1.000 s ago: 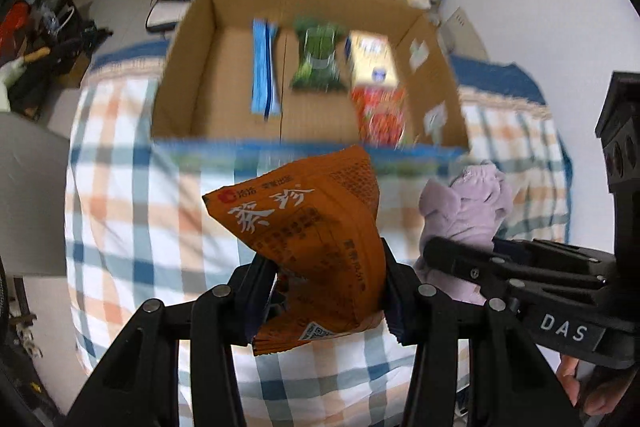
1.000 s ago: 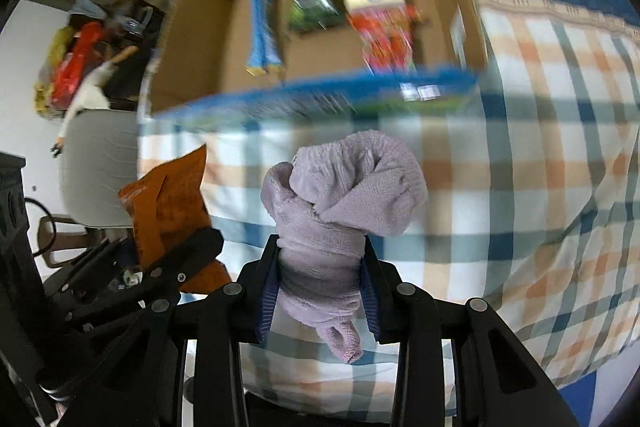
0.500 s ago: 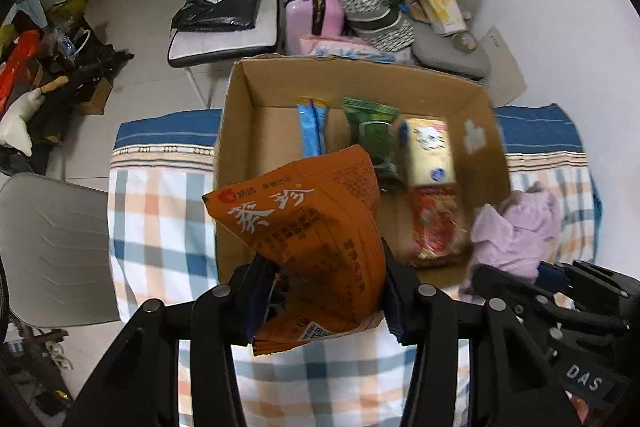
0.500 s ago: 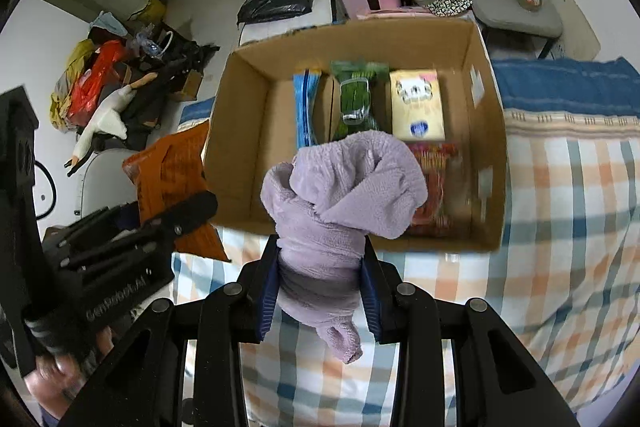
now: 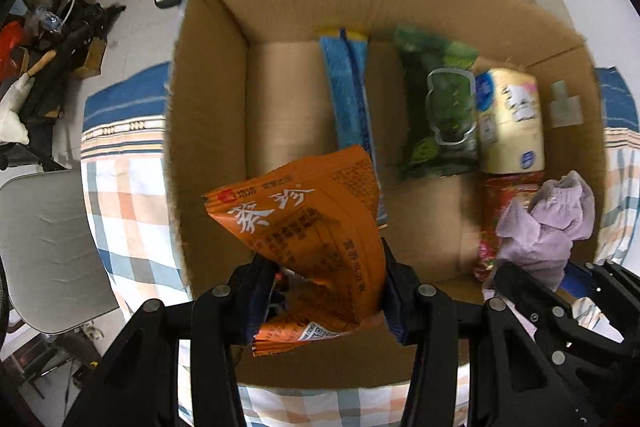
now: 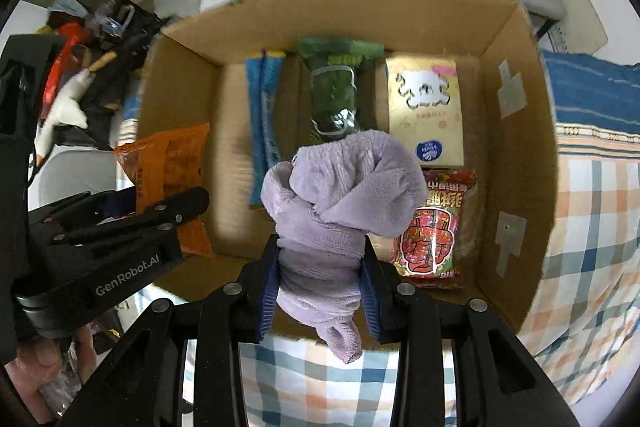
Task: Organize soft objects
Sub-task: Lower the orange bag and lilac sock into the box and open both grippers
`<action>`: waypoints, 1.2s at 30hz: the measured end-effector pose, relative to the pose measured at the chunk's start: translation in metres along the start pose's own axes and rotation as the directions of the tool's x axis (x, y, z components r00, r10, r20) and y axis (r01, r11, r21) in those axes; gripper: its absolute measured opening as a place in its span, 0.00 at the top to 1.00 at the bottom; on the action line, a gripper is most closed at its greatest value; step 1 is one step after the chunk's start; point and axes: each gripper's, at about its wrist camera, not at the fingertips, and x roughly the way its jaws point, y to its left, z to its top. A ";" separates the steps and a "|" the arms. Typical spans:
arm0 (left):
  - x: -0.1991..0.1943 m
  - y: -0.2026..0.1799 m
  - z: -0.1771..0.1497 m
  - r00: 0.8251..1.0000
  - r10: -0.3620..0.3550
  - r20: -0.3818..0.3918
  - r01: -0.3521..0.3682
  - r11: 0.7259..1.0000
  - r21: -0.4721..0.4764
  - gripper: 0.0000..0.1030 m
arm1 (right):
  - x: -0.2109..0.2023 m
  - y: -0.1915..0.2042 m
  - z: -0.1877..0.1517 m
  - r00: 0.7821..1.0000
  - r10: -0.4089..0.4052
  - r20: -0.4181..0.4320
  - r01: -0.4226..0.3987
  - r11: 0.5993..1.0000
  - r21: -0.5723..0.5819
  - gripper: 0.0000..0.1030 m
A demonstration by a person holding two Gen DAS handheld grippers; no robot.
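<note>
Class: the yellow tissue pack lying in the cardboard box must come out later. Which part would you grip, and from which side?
Come from above and close across the narrow width of the yellow tissue pack, probably. It lies flat in the cardboard box; the green pack crowds one long side.

The light is bright and soft, with only faint shadows inside the cardboard box [image 5: 208,115] ahead of the jaws. Both pictures are round and bendy, with black corners, so straight edges curve. Things beyond the jaws look smeary and blurred. The plastic packets shine a little. The black fingers look dark but sharp.
</note>
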 end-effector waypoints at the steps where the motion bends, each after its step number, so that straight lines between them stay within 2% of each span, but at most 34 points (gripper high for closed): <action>1: 0.005 0.001 0.001 1.000 0.001 -0.011 -0.001 1.000 -0.002 0.57 | 0.006 -0.001 0.001 1.000 -0.005 -0.016 0.005 1.000 0.004 0.63; 7: 0.017 0.002 0.002 0.999 -0.007 -0.041 0.006 1.000 -0.007 0.57 | 0.033 -0.008 0.007 0.997 -0.055 -0.063 0.055 0.998 0.002 0.63; 15: 0.022 0.003 0.004 0.998 0.001 -0.065 -0.002 1.000 -0.018 0.54 | 0.047 -0.007 0.010 0.994 -0.064 -0.093 0.064 0.998 -0.005 0.61; 19: 0.017 0.005 0.002 0.999 0.002 -0.051 -0.004 0.999 -0.034 0.54 | 0.053 -0.010 0.010 0.991 -0.055 -0.124 0.056 0.998 0.004 0.60; 24: 0.009 0.008 -0.006 1.000 -0.007 -0.026 0.006 0.999 -0.043 0.49 | 0.049 -0.017 0.006 0.991 -0.070 -0.112 0.072 0.997 0.015 0.57; 26: 0.003 0.008 -0.011 1.000 -0.010 -0.013 0.009 0.999 -0.042 0.49 | 0.047 -0.017 0.005 0.992 -0.050 -0.116 0.053 0.998 0.016 0.47; 28: -0.002 0.007 -0.015 1.000 -0.001 0.006 0.001 0.999 -0.040 0.48 | 0.044 -0.015 0.004 0.992 -0.073 -0.100 0.073 0.997 0.005 0.45; 30: -0.009 0.007 -0.020 1.000 0.004 0.031 -0.002 0.999 -0.050 0.35 | 0.040 -0.013 0.002 0.992 -0.095 -0.084 0.094 0.995 -0.012 0.39; 32: -0.014 0.007 -0.024 0.998 0.019 0.059 -0.016 0.998 -0.059 0.23 | 0.034 -0.008 0.001 0.988 -0.139 -0.063 0.137 0.990 -0.029 0.17; 34: -0.023 0.005 -0.033 0.996 0.028 0.085 -0.023 0.997 -0.068 0.20 | 0.030 -0.004 -0.001 0.984 -0.170 -0.045 0.168 0.985 -0.046 0.13; 36: -0.032 0.005 -0.039 0.993 0.040 0.110 -0.032 0.996 -0.080 0.12 | 0.025 -0.002 -0.004 0.978 -0.208 -0.023 0.206 0.977 -0.050 0.11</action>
